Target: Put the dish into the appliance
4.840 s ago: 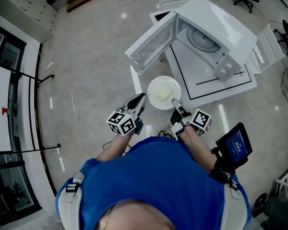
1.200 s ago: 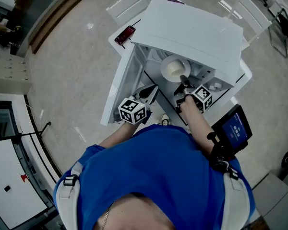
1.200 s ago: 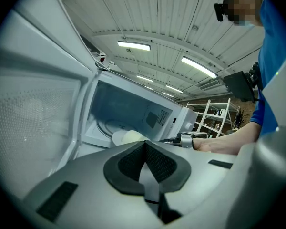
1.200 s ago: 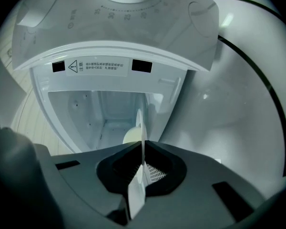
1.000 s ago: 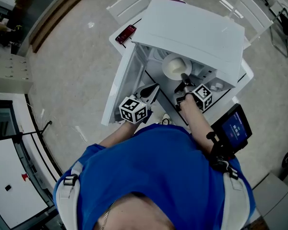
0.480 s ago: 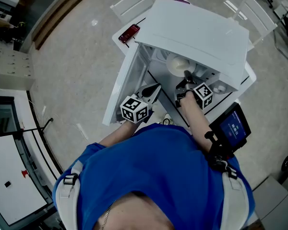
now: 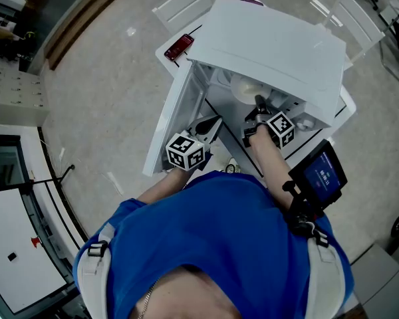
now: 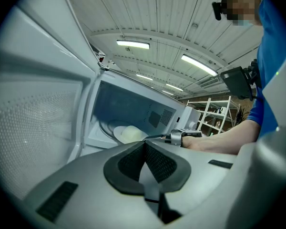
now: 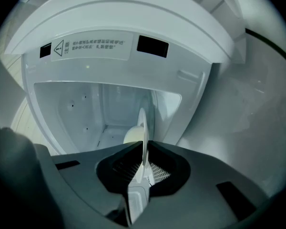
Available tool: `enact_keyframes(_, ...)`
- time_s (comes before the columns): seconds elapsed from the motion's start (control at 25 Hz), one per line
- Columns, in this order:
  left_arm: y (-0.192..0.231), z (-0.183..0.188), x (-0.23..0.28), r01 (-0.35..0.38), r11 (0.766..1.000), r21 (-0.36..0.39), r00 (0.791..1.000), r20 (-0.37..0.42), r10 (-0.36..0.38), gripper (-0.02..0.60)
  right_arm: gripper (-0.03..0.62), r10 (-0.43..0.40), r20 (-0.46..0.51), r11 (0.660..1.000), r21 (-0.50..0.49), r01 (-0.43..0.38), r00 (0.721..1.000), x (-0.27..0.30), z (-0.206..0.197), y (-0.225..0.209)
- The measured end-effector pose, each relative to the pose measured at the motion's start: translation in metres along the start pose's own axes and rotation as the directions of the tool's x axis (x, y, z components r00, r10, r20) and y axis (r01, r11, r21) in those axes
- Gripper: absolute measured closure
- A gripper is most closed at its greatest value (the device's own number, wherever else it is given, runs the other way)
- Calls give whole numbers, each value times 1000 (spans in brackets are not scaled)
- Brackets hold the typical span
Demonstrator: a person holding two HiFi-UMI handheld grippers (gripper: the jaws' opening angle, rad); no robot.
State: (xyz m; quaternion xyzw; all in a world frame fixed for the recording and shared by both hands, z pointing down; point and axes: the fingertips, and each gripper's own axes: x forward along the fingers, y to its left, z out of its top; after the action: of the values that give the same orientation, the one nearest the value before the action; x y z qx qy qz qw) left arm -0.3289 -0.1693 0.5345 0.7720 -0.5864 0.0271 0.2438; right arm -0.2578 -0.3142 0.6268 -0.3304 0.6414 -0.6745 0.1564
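A white microwave (image 7: 272,38) stands on a table with its door (image 7: 167,121) swung open to the left. A white dish (image 7: 243,88) with pale food on it is partly inside the cavity, under the top edge. My right gripper (image 7: 257,101) is shut on its near rim; in the right gripper view the dish (image 9: 143,123) shows edge-on between the pads, inside the cavity (image 9: 86,109). My left gripper (image 7: 215,121) hangs shut and empty just before the door opening. In the left gripper view the dish (image 8: 126,133) is low in the cavity, with the right gripper (image 8: 178,137) behind it.
A red object (image 7: 180,46) lies on the white table (image 7: 346,104) at the microwave's far left corner. White chairs (image 7: 179,5) stand beyond the table. A dark screen (image 7: 322,177) is strapped to the person's right forearm.
The right gripper has pushed the dish further into the cavity, so less of it shows under the microwave's top. The left gripper has stayed put.
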Motion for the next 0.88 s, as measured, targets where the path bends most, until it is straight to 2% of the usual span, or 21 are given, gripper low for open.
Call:
enact_keyframes(0.12,1,-1,1,1,1000,1,1000,0,-1,574,580,-3,-13,999,-46,2,1000,1,0,0)
enact_keyframes(0.28,4,-2,3,-1,1000,4,1000,-2,1,574,542,-4,-37,994,-108,0,999,3,-2,0)
enact_keyframes(0.48,6,-3,7,2,1000,9,1000,-6,-2,574,532,-19,-64,977,-214,5,998,3,-3,-1)
enact_keyframes(0.68,9,-5,11,0,1000,9,1000,-5,0,574,530,-24,-94,927,-376,-13,995,5,-5,1)
enact_keyframes(0.88,10,-7,14,0,1000,8,1000,-4,1,574,487,-51,-122,863,-505,-18,991,3,-7,0)
